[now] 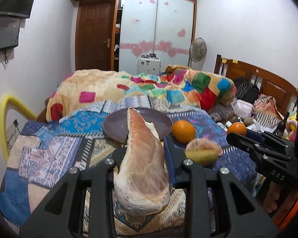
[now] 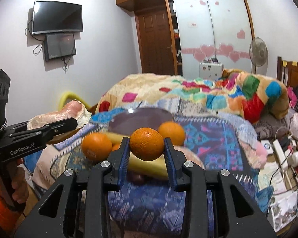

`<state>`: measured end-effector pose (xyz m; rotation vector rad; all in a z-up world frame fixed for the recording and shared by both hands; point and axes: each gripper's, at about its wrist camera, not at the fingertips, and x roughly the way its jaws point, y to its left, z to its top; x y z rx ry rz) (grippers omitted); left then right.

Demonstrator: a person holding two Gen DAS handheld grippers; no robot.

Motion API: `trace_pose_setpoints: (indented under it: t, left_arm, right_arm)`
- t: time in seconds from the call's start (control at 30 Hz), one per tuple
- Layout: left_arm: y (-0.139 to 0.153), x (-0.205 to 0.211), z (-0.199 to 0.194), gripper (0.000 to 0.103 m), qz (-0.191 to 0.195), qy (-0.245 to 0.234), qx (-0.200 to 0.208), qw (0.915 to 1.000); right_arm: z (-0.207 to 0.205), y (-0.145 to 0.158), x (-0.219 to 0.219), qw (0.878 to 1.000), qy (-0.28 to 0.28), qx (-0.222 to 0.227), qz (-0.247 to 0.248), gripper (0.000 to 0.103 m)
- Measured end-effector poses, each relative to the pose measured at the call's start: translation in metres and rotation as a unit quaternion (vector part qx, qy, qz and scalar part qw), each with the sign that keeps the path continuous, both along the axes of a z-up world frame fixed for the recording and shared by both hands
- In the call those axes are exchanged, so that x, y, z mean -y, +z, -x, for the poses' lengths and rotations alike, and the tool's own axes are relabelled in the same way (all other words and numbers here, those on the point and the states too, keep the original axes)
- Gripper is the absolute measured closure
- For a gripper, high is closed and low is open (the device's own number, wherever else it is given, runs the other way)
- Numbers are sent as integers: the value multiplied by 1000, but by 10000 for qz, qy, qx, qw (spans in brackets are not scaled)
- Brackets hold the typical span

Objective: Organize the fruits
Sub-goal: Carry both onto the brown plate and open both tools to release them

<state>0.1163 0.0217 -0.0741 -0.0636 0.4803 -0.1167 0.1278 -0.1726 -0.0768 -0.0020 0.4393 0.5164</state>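
My left gripper [image 1: 147, 142] is shut on a large pink pomelo wedge [image 1: 144, 170] and holds it above the bed, just short of the purple plate [image 1: 117, 124]. My right gripper [image 2: 147, 144] is shut on an orange [image 2: 146, 143], lifted above the bedspread; it shows at the right of the left wrist view [image 1: 237, 129]. Two more oranges [image 2: 96, 145] [image 2: 171, 131], a banana [image 2: 149, 165] and a peeled pomelo piece [image 1: 203, 145] lie on the bedspread in front of the plate [image 2: 141, 119]. The left gripper with the wedge [image 2: 55, 117] shows at the left of the right wrist view.
A colourful blanket [image 1: 149, 87] is heaped behind the plate. Clutter, cables and a power strip [image 2: 282, 154] lie at the right of the bed. A wooden headboard [image 1: 268, 79] is far right. A yellow rail [image 1: 8, 115] stands at the left bed edge.
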Motion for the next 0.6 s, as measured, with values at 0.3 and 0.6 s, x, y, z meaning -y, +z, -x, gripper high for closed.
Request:
trace_pose_setpoints:
  t: [0.3, 0.6]
  left_arm:
    - [18, -12, -36, 72, -64, 83, 126, 9999]
    - [17, -25, -87, 72, -27, 64, -84, 9999]
  right_arm:
    - [-24, 21, -16, 9992, -37, 400, 83, 72]
    - [-61, 21, -36, 9989, 14, 387, 252, 72]
